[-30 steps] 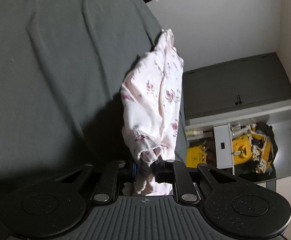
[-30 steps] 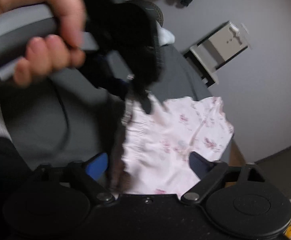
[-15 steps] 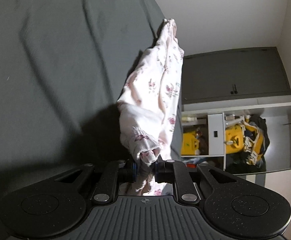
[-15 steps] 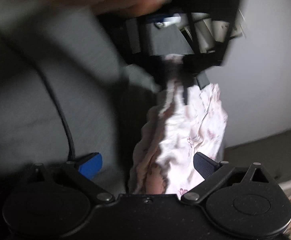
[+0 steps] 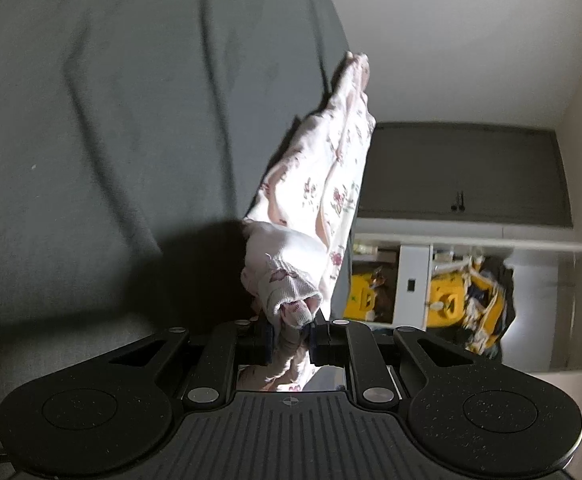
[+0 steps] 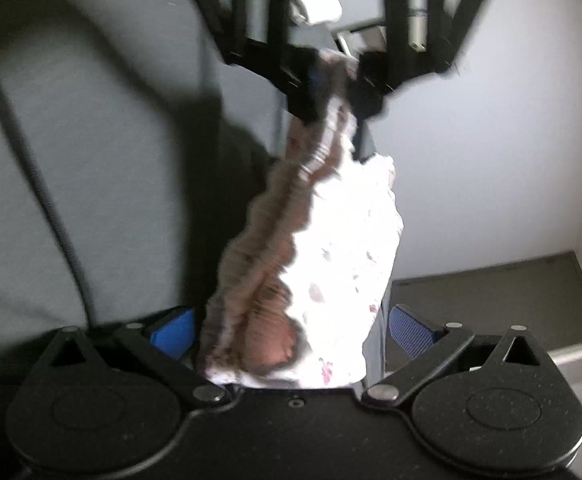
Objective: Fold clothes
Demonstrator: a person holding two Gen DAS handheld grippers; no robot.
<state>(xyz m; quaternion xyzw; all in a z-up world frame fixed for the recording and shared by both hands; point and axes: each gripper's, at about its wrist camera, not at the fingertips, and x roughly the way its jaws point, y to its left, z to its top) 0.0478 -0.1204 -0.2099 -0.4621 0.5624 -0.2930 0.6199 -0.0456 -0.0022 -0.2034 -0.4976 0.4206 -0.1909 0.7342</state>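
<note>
A pale pink floral garment [image 5: 323, 200] hangs bunched above the grey bed sheet [image 5: 111, 120]. My left gripper [image 5: 289, 334] is shut on a ribbed edge of it. In the right wrist view the left gripper [image 6: 335, 80] is at the top, pinching the cloth's upper end. The garment [image 6: 331, 260] drops from there down between the fingers of my right gripper [image 6: 291, 330]. That gripper is open, its blue pads [image 6: 411, 330] wide apart on either side of the cloth and not pressing it. This view is blurred.
The grey sheet [image 6: 71, 200] covers the bed, and a dark cable [image 6: 47, 208] runs across it. Beyond the bed edge are a white wall [image 5: 471, 40], a grey cabinet [image 5: 463, 172] and an open shelf with yellow items [image 5: 451, 292].
In the right wrist view the left gripper has swung from upper left to top centre, and the hand left the view. The garment has drawn from a spread sheet into a narrow hanging bunch.
</note>
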